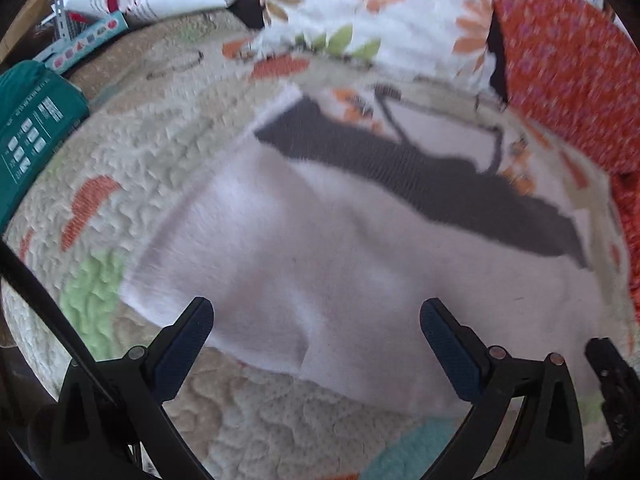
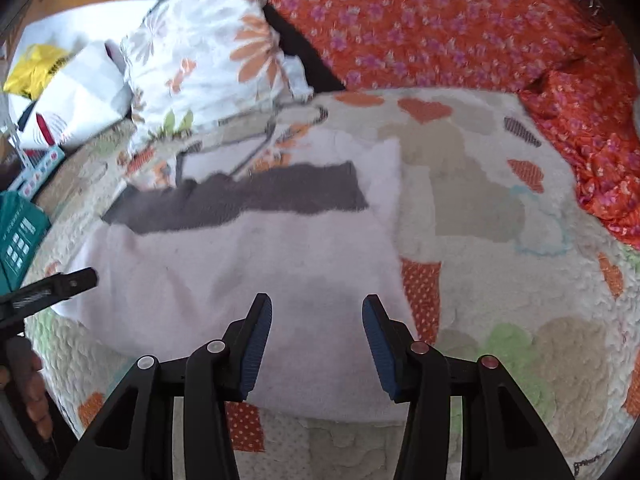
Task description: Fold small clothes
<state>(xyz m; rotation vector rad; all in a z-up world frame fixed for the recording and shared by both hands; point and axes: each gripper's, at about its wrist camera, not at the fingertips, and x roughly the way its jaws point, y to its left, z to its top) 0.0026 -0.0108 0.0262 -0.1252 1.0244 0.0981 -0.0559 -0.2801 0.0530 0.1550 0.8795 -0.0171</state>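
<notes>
A small white garment (image 1: 320, 264) with a dark grey band (image 1: 420, 184) along its far edge lies spread flat on a quilted bed cover (image 1: 132, 168). My left gripper (image 1: 316, 312) is open and empty, hovering over the garment's near edge. In the right wrist view the same garment (image 2: 240, 272) and its grey band (image 2: 248, 196) lie ahead. My right gripper (image 2: 317, 308) is open and empty above the garment's near right part. The left gripper's tip (image 2: 60, 284) shows at the left edge of that view.
A floral pillow (image 2: 208, 56) and an orange flowered cloth (image 2: 440, 20) lie at the back of the bed. A teal box (image 1: 32, 128) and a white bag (image 2: 76, 92) sit at the left. The patchwork quilt (image 2: 500, 240) extends to the right.
</notes>
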